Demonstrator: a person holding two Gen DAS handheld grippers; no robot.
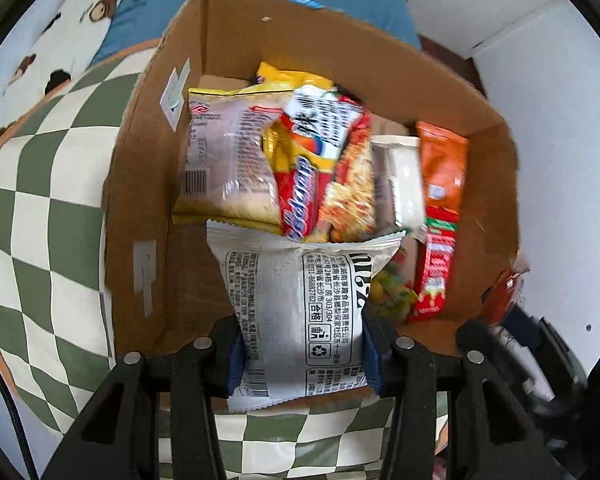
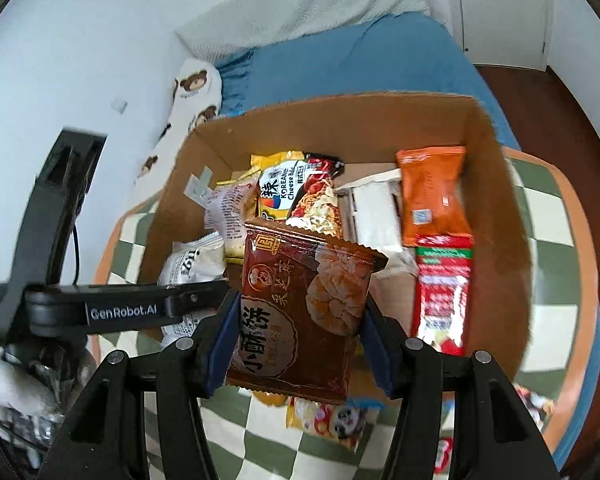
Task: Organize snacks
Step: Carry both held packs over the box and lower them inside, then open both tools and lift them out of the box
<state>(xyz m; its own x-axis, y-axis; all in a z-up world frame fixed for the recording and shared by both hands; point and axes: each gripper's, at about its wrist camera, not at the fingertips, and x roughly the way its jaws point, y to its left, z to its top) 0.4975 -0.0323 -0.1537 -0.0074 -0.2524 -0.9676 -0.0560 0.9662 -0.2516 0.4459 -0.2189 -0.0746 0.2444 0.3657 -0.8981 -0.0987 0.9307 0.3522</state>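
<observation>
A cardboard box (image 1: 148, 184) on a green-and-cream checked cloth holds several snack packets; it also shows in the right wrist view (image 2: 496, 208). My left gripper (image 1: 302, 354) is shut on a white snack packet (image 1: 296, 304) held over the box's near edge. My right gripper (image 2: 296, 340) is shut on a brown biscuit packet (image 2: 300, 312) held above the box's near wall. The left gripper (image 2: 172, 304) with its white packet (image 2: 188, 260) shows at the left of the right wrist view. Inside lie an orange packet (image 2: 432, 196), a red packet (image 2: 444, 292) and a noodle packet (image 2: 316, 200).
More snack packets (image 2: 332, 420) lie on the checked cloth (image 2: 260, 432) in front of the box. A blue bed (image 2: 360, 64) and a bear-print pillow (image 2: 192, 92) sit behind the box. A white wall is at the left, dark wooden floor (image 2: 560, 128) at the right.
</observation>
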